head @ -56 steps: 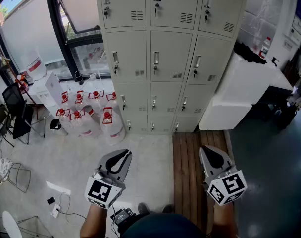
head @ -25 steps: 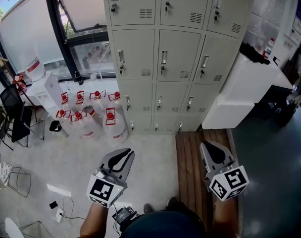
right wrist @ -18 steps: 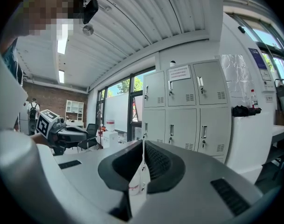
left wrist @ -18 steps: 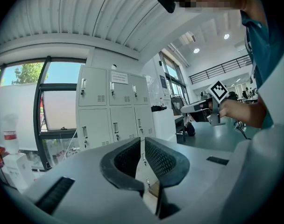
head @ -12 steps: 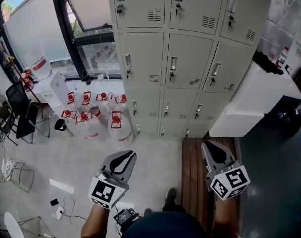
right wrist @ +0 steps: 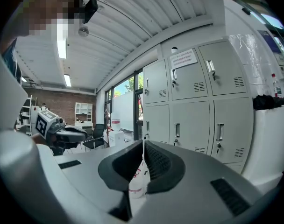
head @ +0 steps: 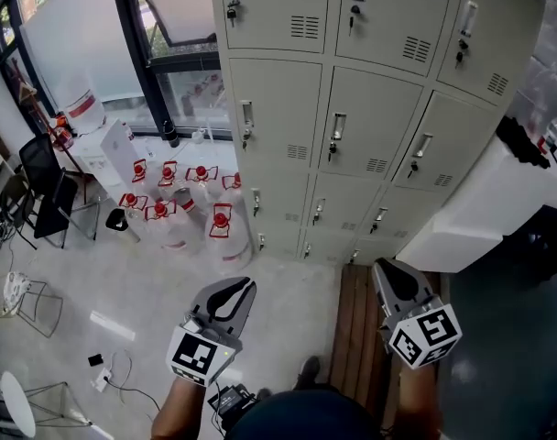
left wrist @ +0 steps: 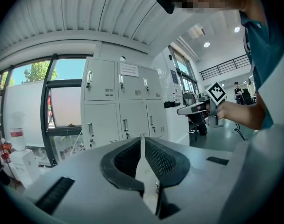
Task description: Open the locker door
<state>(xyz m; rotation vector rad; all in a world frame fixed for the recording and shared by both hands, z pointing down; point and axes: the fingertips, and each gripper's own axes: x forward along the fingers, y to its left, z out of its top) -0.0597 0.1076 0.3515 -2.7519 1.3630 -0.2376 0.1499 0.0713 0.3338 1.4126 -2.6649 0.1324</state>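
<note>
Closer now than a second ago, the lockers (head: 370,90) are seen ahead, every door shut. Well short of the lockers, the left claw (head: 237,285) and right claw (head: 388,271) are held level, each pressed together, empty.

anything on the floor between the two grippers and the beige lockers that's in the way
Nothing visible does. Only bare floor lies between the left gripper, the right gripper and the beige metal lockers. The clear red-capped water jugs stand off to the left, by the lockers' lower left corner.
</note>
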